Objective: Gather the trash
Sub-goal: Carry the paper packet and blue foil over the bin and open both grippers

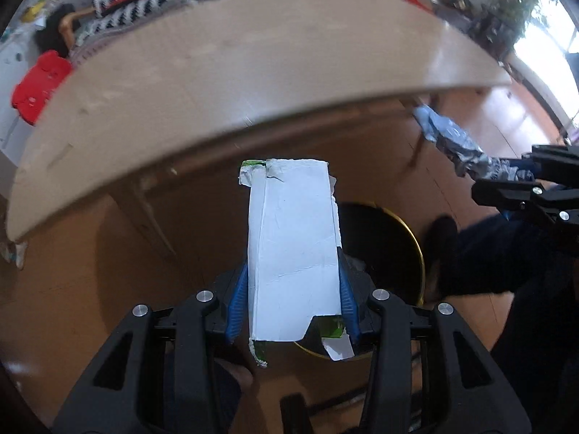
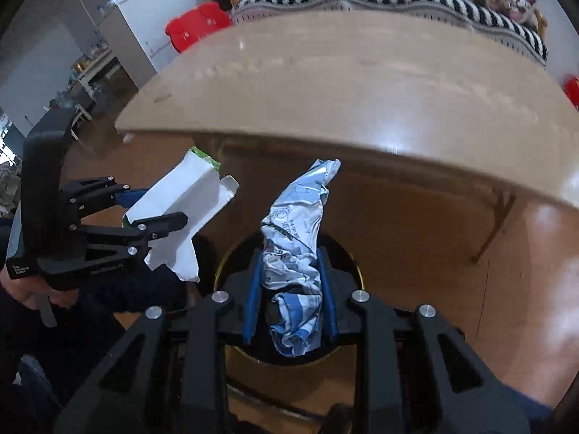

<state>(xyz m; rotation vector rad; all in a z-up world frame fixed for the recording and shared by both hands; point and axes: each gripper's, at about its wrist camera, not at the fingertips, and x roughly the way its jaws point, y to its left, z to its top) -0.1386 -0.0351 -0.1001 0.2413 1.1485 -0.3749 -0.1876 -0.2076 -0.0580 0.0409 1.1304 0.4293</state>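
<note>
Both claws clamped: left gripper (image 1: 293, 289) on flattened carton (image 1: 293, 246), right gripper (image 2: 289, 289) on crumpled wrapper (image 2: 296, 238), bin (image 2: 356, 271) lower-centre of frame, right looks nearer.

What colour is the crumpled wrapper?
Blue and white with silvery creases, the crumpled wrapper shows best in the right wrist view.

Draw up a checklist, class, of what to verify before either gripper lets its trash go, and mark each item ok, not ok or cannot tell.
1. Left gripper shut on the flattened carton: ok.
2. Right gripper shut on the crumpled wrapper: ok.
3. Bin open, no lid over it: ok.
4. Wrapper over the bin mouth: ok.
5. Carton fully over the bin mouth: cannot tell.
6. Room left inside the bin: cannot tell.
</note>
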